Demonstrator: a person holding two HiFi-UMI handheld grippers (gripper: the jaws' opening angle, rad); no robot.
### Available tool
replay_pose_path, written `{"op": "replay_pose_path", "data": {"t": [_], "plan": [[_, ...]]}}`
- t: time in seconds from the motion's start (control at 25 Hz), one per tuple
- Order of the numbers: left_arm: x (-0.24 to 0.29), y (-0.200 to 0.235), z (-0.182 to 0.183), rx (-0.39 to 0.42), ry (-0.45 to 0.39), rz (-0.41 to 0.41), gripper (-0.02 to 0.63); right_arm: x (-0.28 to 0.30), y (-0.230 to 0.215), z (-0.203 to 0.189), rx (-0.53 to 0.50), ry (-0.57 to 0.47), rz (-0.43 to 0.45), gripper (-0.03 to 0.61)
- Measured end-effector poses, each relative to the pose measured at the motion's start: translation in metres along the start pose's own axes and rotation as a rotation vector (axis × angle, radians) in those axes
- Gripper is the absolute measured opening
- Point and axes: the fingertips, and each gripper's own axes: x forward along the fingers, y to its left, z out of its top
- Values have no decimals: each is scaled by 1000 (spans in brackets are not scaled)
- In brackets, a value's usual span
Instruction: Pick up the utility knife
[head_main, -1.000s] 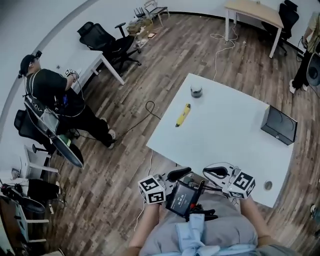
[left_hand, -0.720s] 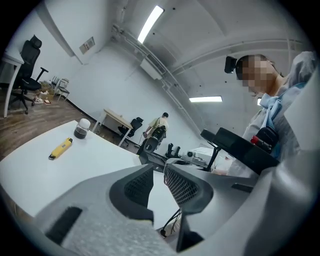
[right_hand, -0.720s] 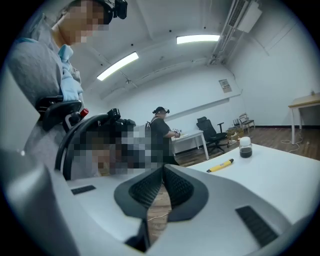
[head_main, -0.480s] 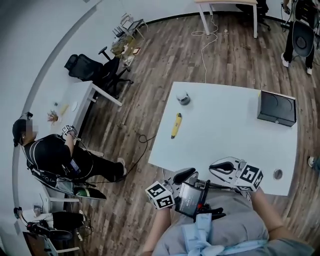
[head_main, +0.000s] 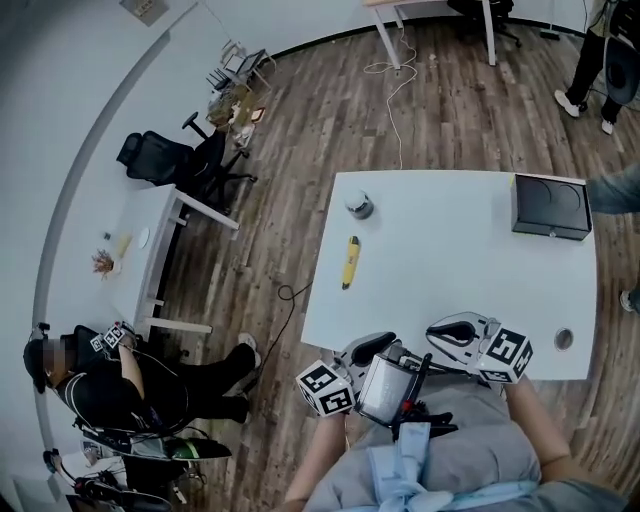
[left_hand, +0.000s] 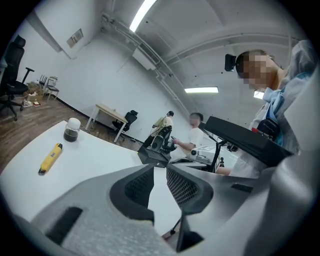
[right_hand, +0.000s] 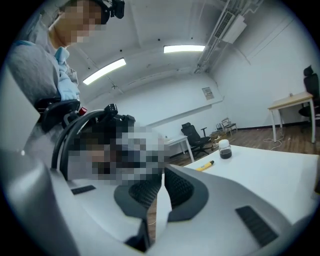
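The yellow utility knife (head_main: 350, 262) lies on the white table (head_main: 470, 290) near its left edge, also visible in the left gripper view (left_hand: 51, 158) and far off in the right gripper view (right_hand: 205, 165). Both grippers hang at the table's near edge, close to my body and well short of the knife. My left gripper (head_main: 383, 343) is shut and holds nothing (left_hand: 160, 168). My right gripper (head_main: 434, 331) is also shut with nothing between its fingers (right_hand: 163, 171). The two point roughly towards each other.
A small dark jar with a white lid (head_main: 359, 205) stands beyond the knife. A black box (head_main: 550, 207) sits at the table's far right corner. A round cable hole (head_main: 563, 340) is near the front right. A seated person (head_main: 100, 385) and office chairs (head_main: 165, 160) are at left.
The head view has swung, so the table now sits squarer and the seated person has slid down the picture. Both grippers shifted slightly along the near edge, still shut. The knife has not moved.
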Motion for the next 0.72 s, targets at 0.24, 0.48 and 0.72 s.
{"op": "replay_pose_path", "data": {"t": [0.24,0.48,0.72], "plan": [[6,28,19,16,14,-10,77,-1,-15,-1,36,-10,-74,31],[7,52,34,22,57,-29,77,-1,-20,1,74,-22,-141,31],[10,72,37,39,68,-4,78,-12,-24,-6,101,-31,-195,31]]}}
